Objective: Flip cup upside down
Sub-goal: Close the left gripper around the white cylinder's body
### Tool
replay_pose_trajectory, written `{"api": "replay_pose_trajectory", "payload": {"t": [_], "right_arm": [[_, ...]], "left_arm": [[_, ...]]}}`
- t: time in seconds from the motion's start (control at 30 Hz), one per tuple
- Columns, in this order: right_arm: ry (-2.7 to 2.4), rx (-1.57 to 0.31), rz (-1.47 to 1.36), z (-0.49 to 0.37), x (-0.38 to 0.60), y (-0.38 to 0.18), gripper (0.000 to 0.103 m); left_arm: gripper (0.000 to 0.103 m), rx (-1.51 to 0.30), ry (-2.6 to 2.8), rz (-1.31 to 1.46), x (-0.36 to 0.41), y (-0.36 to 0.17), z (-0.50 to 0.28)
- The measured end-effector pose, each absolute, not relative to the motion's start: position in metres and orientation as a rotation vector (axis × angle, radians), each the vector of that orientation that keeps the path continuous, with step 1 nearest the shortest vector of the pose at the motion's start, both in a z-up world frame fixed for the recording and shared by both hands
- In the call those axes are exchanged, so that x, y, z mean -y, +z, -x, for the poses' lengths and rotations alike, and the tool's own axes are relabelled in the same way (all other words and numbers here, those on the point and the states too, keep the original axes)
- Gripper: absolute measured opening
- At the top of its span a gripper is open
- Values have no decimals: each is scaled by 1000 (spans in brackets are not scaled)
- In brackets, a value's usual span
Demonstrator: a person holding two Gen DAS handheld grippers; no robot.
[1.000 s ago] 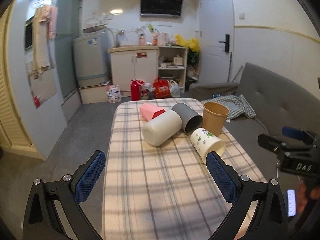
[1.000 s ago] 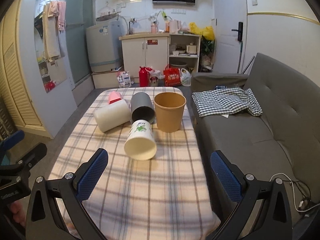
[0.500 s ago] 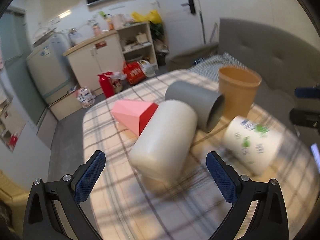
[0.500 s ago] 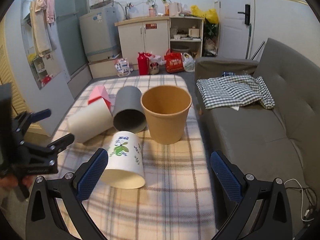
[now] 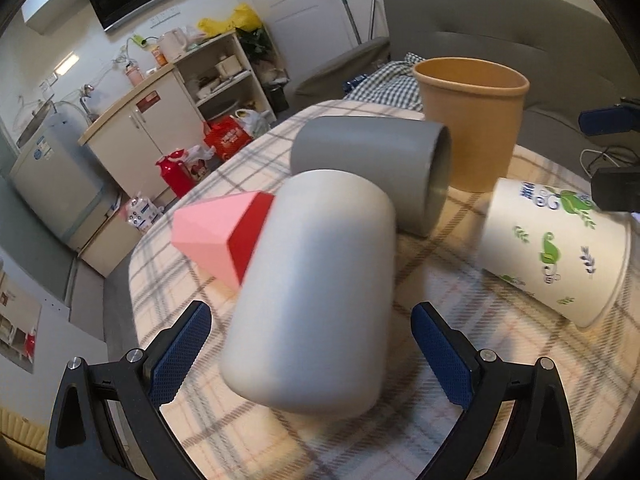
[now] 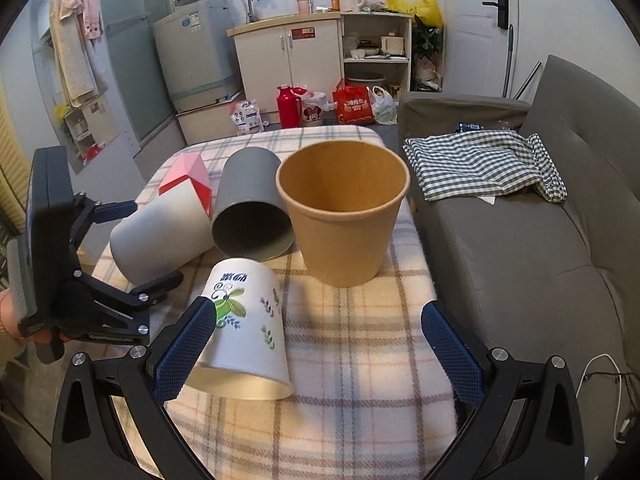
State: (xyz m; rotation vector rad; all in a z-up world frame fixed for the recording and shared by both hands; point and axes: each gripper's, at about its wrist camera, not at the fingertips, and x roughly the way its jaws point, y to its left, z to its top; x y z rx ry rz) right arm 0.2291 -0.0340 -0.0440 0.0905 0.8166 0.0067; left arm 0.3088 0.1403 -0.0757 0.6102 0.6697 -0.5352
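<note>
A pale grey cup lies on its side on the plaid table; it also shows in the right wrist view. My left gripper is open with its fingers on either side of this cup, apart from it. A dark grey cup and a white leaf-print paper cup also lie on their sides. A brown paper cup stands upright. My right gripper is open and empty, its left finger beside the leaf-print cup, with the brown cup ahead.
A pink and red faceted cup lies behind the pale grey cup. A grey sofa with a checked cloth runs along the table's right side. The plaid tablecloth ends close below the right gripper.
My left gripper has moved forward and low until its fingers flank the pale grey cup. My right gripper has moved forward toward the leaf-print and brown cups. The cups have not moved.
</note>
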Motion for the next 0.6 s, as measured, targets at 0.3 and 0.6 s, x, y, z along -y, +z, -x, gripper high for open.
{"api": "replay_pose_trajectory", "payload": {"t": [0.3,0.6], "right_arm": [[18,-790,-144,-194,32,-14,103],[23,-753,-190,-125,36,11,103]], "left_arm": [[74,-788,-417,-494,-158,-63,-270],[74,-882,-251,-199,-175,-48,-171]]}}
